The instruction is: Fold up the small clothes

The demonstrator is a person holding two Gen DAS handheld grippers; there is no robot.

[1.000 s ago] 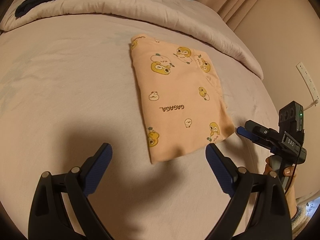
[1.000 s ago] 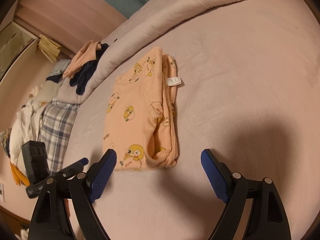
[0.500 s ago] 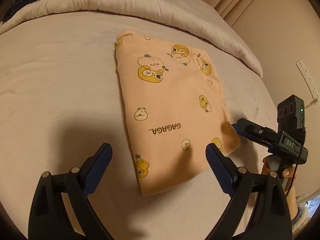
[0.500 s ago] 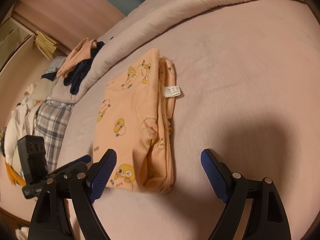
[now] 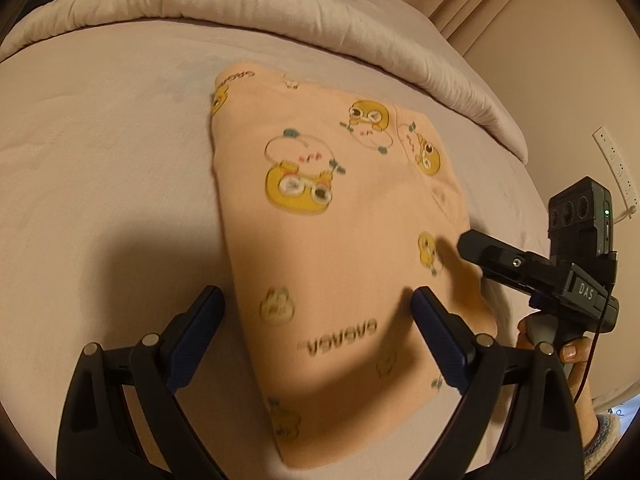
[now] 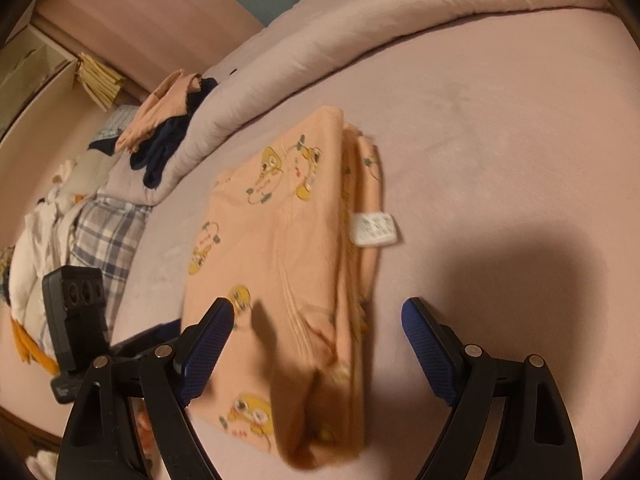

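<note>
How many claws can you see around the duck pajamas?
2. The left claw hangs open over the near end of the folded peach garment on the bed. The right claw hangs open over its other near corner. None look hidden.

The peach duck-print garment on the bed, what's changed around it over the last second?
Both hand-held grippers have closed in on the folded peach garment: it now lies between the open jaws of the left hand-held gripper and of the right hand-held gripper, where before it lay ahead of them. Nothing has been grasped. The garment stays folded in place on the bed, its white label still sticking out.
</note>
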